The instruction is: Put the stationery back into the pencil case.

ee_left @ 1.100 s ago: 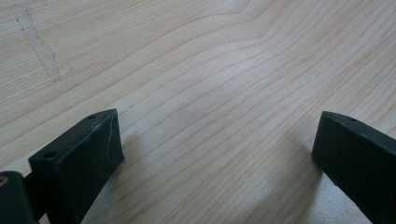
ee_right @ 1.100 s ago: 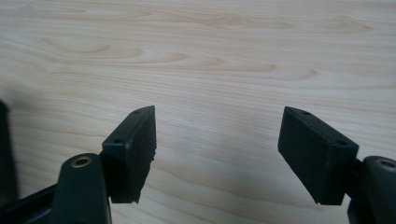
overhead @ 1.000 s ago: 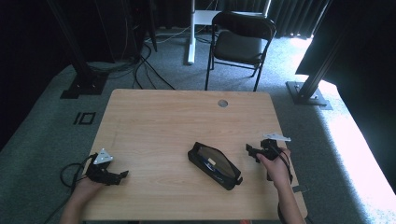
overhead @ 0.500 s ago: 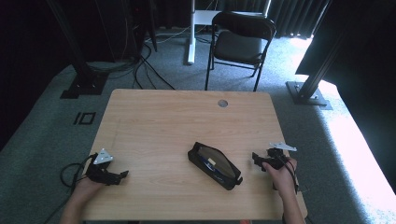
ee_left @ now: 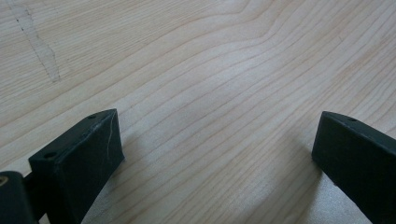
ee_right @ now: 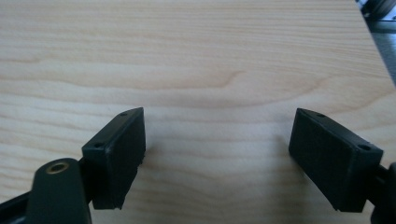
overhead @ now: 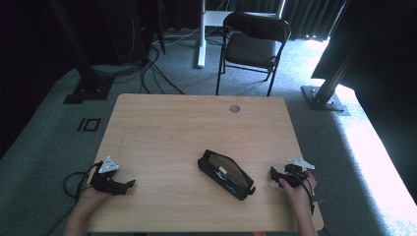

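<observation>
A black zip pouch [overhead: 226, 174] lies open on the wooden table [overhead: 187, 132], a little right of centre near the front, with small items showing inside. My left gripper [overhead: 129, 185] rests on the table at the front left, held in a hand. Its jaws stand wide apart over bare wood in the left gripper view [ee_left: 215, 154]. My right gripper [overhead: 273, 176] sits at the front right, just right of the pouch and apart from it. In the right gripper view its jaws [ee_right: 217, 154] are spread open with nothing between them.
A round cable hole [overhead: 234, 108] is set in the table's far edge. A black folding chair [overhead: 254, 46] stands behind the table. Dark frame posts [overhead: 334, 69] and floor cables [overhead: 147, 73] surround it on grey carpet.
My right gripper has drawn back toward the table's front right edge, away from the pouch. The left gripper and the pouch have stayed put.
</observation>
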Demonstrator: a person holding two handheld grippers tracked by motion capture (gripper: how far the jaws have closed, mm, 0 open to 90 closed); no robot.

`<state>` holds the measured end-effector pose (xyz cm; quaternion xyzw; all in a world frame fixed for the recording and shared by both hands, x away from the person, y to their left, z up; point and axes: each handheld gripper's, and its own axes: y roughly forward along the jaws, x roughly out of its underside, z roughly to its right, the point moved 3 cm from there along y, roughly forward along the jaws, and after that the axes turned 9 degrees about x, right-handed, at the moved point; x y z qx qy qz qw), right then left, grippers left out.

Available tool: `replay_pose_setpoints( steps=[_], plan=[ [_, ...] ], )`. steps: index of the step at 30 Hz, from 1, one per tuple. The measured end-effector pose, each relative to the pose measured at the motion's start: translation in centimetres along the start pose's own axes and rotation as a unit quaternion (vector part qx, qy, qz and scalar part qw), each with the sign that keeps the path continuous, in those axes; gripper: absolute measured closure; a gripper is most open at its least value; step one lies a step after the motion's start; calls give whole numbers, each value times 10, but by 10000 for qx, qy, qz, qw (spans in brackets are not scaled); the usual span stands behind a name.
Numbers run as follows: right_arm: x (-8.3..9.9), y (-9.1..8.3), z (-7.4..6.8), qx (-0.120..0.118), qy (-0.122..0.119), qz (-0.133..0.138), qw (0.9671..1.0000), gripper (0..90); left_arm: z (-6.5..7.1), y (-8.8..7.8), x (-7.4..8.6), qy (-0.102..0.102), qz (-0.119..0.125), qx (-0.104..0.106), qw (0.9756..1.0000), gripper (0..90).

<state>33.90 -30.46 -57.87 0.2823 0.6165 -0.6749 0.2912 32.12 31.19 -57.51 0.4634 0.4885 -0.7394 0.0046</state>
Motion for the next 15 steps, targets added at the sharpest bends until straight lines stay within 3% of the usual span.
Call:
replay_pose_setpoints(
  steps=[15],
  plan=[
    [2,-2,-2,27,-20,-14,10000,174,0,0,0,-26,9,-24,10000,21]
  ],
)
